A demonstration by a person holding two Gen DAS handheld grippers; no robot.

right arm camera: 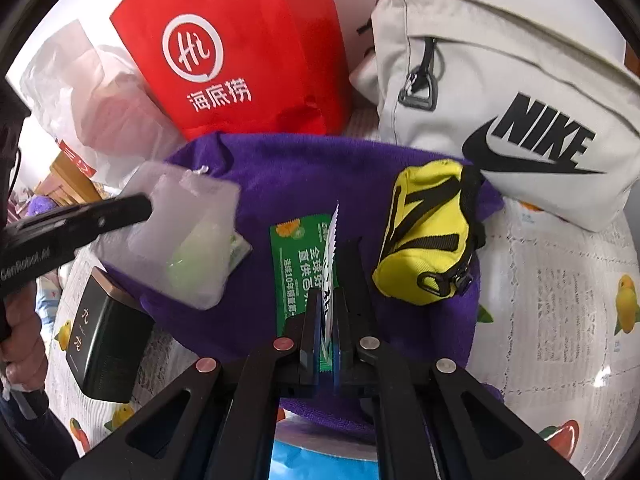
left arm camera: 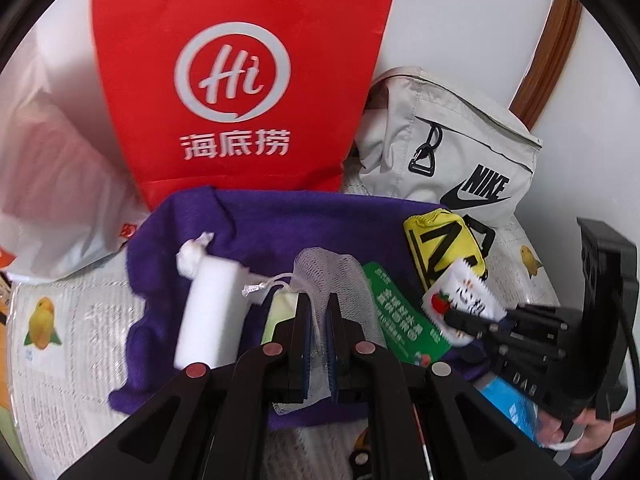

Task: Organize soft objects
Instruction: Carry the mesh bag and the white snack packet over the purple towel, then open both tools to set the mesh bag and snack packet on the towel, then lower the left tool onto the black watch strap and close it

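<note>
The left gripper is clamped on a white mesh pouch that hangs over the purple towel, with a pale green bar showing inside the mesh; the right gripper is pinched on a thin white sachet held edge-on above a green packet lying flat near the towel's middle; a yellow pouch sits on the towel's right part, its far corner touching the grey Nike bag that crowds the towel's far right edge; a red tote stands against the towel's far edge, and a translucent plastic bag slumps beside it to the left; a white cylinder lies on the towel's left part in the left wrist view, close to the held mesh; a dark box rests on the printed tablecloth just off the towel's near left edge; bare purple cloth shows between the green packet and the far edge, and the tablecloth lies open to the right of the towel.
</note>
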